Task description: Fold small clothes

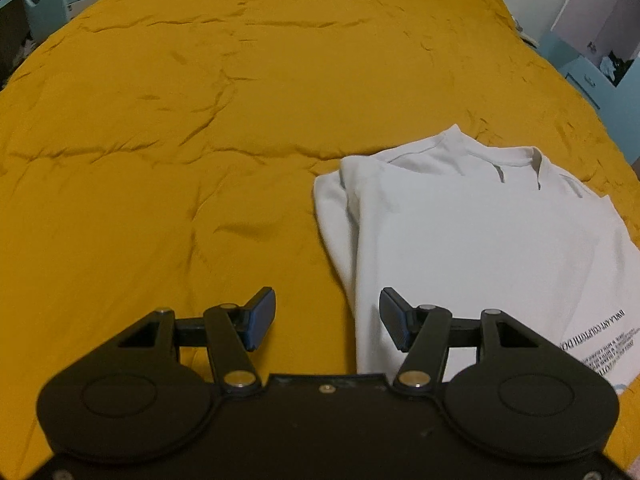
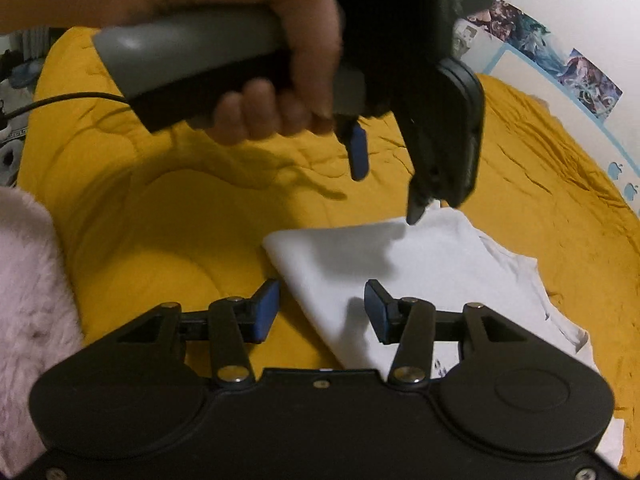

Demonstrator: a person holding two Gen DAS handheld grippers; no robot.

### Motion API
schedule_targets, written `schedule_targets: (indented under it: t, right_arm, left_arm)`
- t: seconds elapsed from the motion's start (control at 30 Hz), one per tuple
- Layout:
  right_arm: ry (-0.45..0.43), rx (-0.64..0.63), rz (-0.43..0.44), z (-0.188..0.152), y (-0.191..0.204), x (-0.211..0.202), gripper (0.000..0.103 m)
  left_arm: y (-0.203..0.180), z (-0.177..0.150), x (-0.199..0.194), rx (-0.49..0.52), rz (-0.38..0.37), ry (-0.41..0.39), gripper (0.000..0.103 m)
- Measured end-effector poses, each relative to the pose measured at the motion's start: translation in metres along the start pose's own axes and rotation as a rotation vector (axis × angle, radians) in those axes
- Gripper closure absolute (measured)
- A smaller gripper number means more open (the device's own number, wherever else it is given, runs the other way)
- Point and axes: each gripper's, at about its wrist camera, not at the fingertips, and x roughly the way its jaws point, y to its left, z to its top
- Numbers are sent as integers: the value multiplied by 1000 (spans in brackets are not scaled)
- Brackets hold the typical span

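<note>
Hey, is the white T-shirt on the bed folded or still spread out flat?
Partly folded: the white T-shirt has its left side and sleeve turned over the body, a straight doubled edge. It lies on the yellow bedspread.

One white T-shirt (image 1: 480, 240), one mustard-yellow bedspread (image 1: 200, 120), two grippers, left gripper (image 1: 327, 318) and right gripper (image 2: 322, 310), one hand (image 2: 280, 60), one pink fleece (image 2: 28, 300)

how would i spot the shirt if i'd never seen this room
Look for the wide bed under a mustard-yellow cover. The shirt lies flat on its near right part, partly folded, collar toward the far end. It is the only white thing on the yellow, with small black print near one edge.
</note>
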Motion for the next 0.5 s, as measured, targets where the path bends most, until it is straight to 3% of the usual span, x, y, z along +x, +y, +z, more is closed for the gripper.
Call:
schedule_targets:
  t: [0.5]
  right_arm:
    - [9, 55, 27, 2, -8, 2, 56]
  left_arm:
    - [0, 50, 84, -72, -75, 83, 42]
